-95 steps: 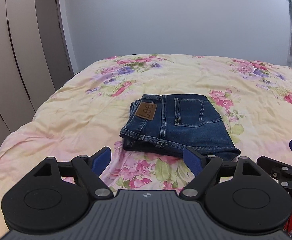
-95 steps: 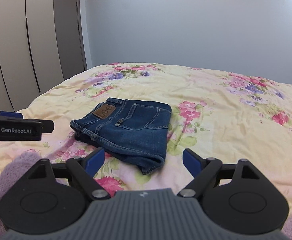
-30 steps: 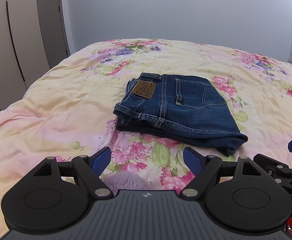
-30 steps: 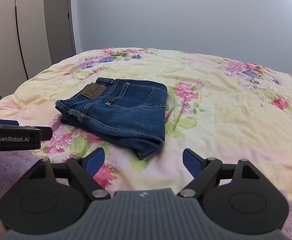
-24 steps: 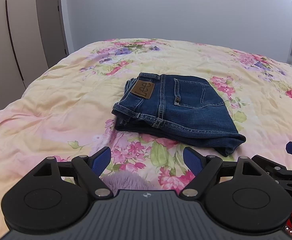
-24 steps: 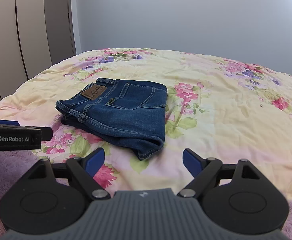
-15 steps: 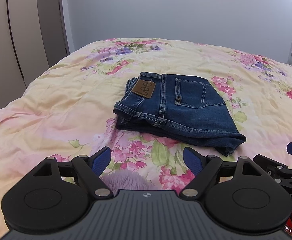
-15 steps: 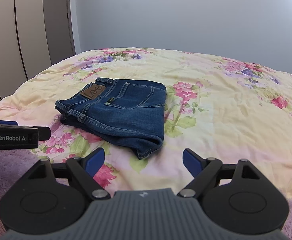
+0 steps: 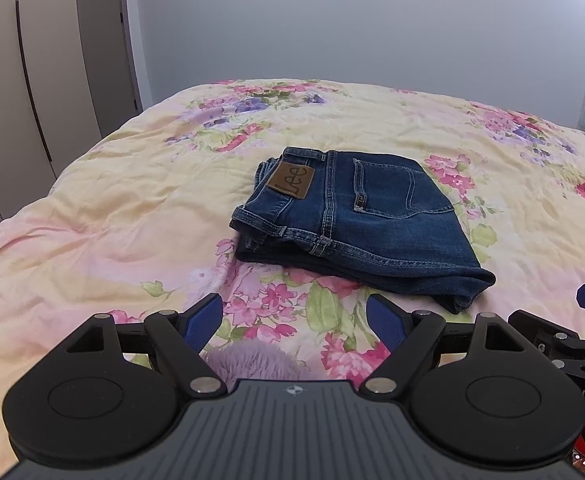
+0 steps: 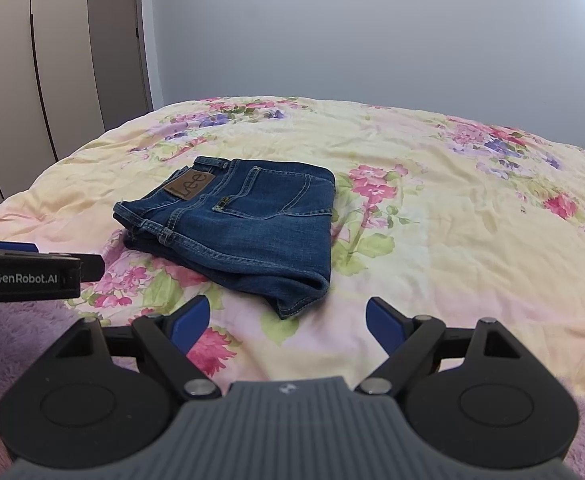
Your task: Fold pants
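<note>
Jeans (image 9: pixel 356 216) folded into a compact stack, lying flat mid-bed, slightly toward the near edge of the floral quilt (image 9: pixel 104 216), leather patch (image 9: pixel 291 179) facing up. Left gripper (image 9: pixel 294 318) held level over the near edge, aimed at the jeans, jaws wide apart, empty. Right gripper (image 10: pixel 280 318) beside it, same level pose, jaws apart, holding nothing, well short of the denim. Purple fuzzy fabric (image 10: pixel 8 336) low under both. Wardrobe doors (image 10: pixel 44 64) along the left.
</note>
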Demonstrator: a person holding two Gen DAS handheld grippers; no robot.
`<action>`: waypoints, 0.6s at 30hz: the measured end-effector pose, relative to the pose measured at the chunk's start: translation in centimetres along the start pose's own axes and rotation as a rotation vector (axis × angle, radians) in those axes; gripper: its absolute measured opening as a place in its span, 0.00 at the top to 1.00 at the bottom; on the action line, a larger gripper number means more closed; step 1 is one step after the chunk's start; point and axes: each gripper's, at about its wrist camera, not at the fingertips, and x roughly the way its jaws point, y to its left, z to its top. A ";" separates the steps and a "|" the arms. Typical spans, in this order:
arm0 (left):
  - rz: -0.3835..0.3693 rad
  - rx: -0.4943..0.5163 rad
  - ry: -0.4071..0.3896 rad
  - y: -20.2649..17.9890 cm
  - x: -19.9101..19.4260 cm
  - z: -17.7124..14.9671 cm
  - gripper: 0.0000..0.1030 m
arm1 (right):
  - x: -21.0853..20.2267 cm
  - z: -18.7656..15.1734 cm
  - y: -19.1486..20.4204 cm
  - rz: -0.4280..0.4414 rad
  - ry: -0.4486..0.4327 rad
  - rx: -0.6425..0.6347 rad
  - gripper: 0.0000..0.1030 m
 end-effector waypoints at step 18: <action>-0.029 -0.010 0.013 -0.1 0.3 0.0 0.12 | 0.5 0.0 0.0 -0.004 0.017 0.000 0.21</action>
